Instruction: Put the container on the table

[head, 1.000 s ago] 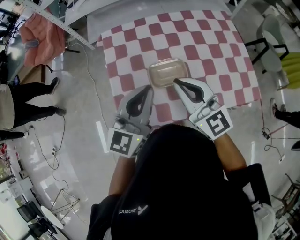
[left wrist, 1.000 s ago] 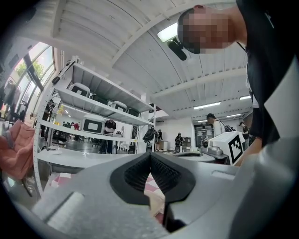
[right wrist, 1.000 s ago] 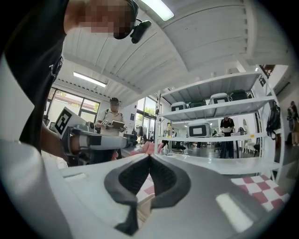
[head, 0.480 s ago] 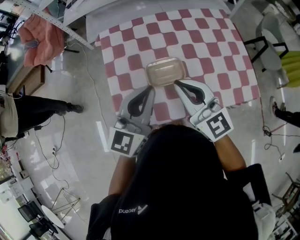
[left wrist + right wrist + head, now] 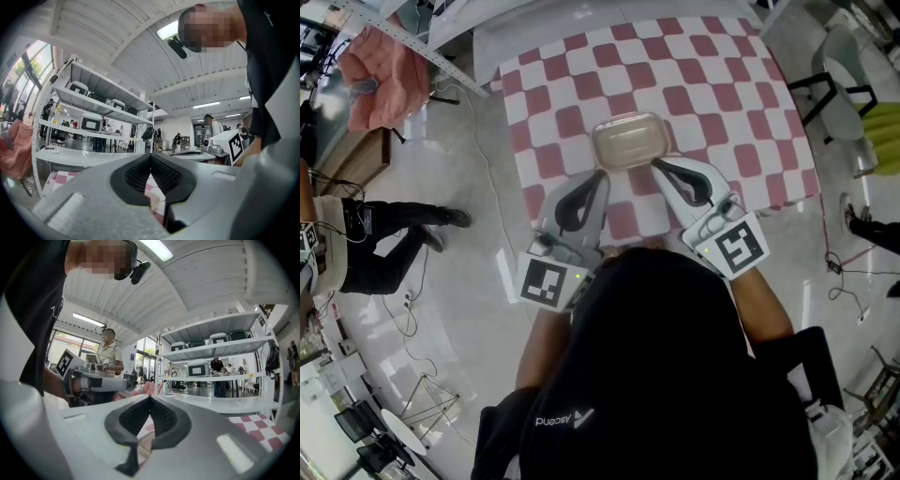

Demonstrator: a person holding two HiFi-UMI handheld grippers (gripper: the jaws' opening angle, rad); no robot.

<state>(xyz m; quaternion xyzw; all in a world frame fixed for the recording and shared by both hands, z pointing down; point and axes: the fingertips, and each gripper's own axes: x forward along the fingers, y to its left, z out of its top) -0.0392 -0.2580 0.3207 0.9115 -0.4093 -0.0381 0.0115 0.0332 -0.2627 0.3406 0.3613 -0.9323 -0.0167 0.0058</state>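
A beige lidded container (image 5: 628, 142) hangs over the near half of the red-and-white checked table (image 5: 722, 103). My left gripper (image 5: 601, 174) is shut on its near-left rim, and my right gripper (image 5: 654, 162) is shut on its near-right rim. In the left gripper view the jaws (image 5: 150, 156) meet at their tips, with a strip of the beige container (image 5: 153, 201) showing below them. The right gripper view shows the same: jaws (image 5: 150, 396) closed, a piece of the container (image 5: 146, 445) beneath. Both grippers point level. From the head view I cannot tell whether the container's base touches the cloth.
A person (image 5: 366, 234) walks on the floor at the left, near a rack with pink cloth (image 5: 384, 80). Chairs (image 5: 844, 66) stand beyond the table's right side. Cables lie on the floor. Metal shelving with appliances (image 5: 93, 122) stands behind the table.
The container and both grippers have shifted slightly farther over the table. The person at the left has stepped along the floor.
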